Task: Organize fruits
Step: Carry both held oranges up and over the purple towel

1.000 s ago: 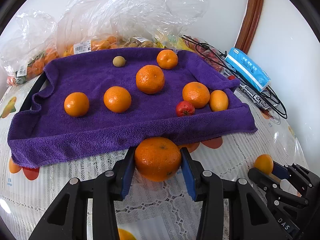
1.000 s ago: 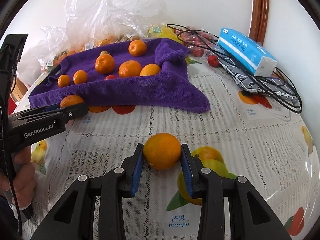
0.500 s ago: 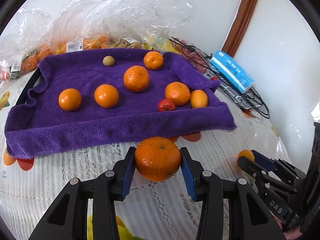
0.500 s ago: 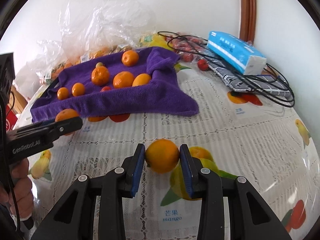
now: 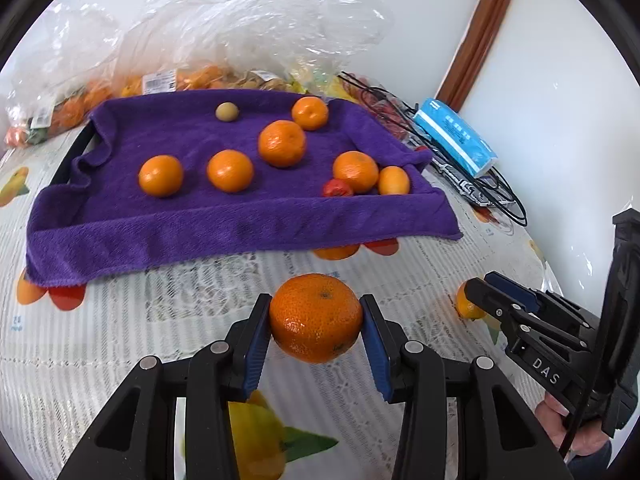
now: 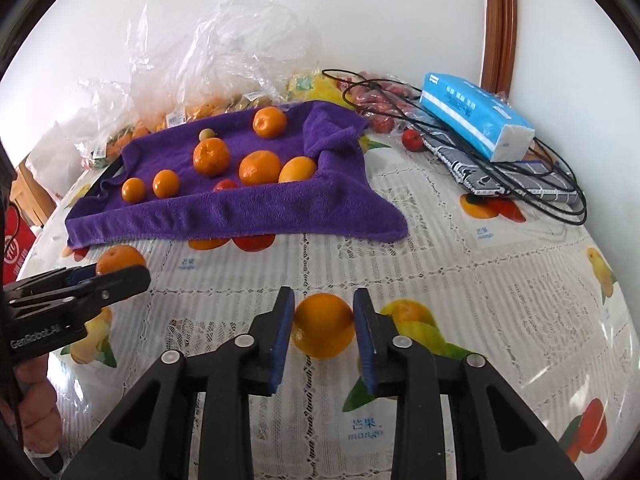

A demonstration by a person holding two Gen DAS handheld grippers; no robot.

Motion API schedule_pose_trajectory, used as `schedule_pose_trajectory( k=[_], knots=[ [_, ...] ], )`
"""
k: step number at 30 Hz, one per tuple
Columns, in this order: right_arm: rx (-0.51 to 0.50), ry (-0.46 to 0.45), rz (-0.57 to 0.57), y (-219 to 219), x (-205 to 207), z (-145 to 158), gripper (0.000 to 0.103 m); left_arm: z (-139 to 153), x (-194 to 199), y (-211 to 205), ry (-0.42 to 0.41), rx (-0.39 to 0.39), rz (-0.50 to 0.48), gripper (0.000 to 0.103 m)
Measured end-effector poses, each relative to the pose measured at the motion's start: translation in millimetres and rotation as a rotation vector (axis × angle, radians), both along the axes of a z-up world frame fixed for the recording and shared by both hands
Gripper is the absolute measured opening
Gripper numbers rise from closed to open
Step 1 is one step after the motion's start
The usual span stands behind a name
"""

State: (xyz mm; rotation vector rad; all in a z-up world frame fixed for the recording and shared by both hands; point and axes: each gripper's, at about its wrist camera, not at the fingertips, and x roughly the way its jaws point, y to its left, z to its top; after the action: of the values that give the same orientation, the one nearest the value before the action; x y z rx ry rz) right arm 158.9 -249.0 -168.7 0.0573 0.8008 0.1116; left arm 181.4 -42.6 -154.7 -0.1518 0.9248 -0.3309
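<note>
My left gripper [image 5: 316, 332] is shut on a large mandarin [image 5: 316, 317] and holds it above the tablecloth, in front of the purple towel [image 5: 224, 224]. My right gripper [image 6: 323, 332] is shut on a smaller orange [image 6: 323, 330], also above the cloth. On the towel lie several oranges [image 5: 230, 171], a small red fruit [image 5: 337, 188] and a small tan fruit [image 5: 227, 112]. The towel also shows in the right wrist view [image 6: 240, 208]. Each gripper appears in the other's view, the right one [image 5: 480, 292] and the left one [image 6: 120, 276].
Plastic bags of fruit [image 5: 224, 48] stand behind the towel. A blue tissue pack [image 6: 476, 120], black cables [image 6: 532, 184] and loose red fruits [image 6: 412, 140] lie at the back right. The lace tablecloth [image 6: 480, 280] covers the table.
Both grippers have drawn back from the towel with their fruits still held. The towel now looks farther away in both views.
</note>
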Motion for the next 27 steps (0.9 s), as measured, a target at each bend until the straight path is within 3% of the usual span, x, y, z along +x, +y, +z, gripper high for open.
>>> schedule_pose_trajectory(
  k=[6, 11, 27],
  knots=[
    [0.006, 0.046, 0.005, 0.3, 7.8, -14.0, 0.035, 1.9, -2.7, 8.8, -0.004, 0.001, 0.014, 0.041],
    [0.013, 0.031, 0.007, 0.9, 2.4, -11.5, 0.035, 6.1, -7.2, 12.4, -0.014, -0.003, 0.019, 0.041],
    [0.047, -0.113, 0.042, 12.8, -0.4, 57.2, 0.035, 55.0, -19.8, 36.6, -0.087, 0.007, 0.093, 0.041]
  ],
)
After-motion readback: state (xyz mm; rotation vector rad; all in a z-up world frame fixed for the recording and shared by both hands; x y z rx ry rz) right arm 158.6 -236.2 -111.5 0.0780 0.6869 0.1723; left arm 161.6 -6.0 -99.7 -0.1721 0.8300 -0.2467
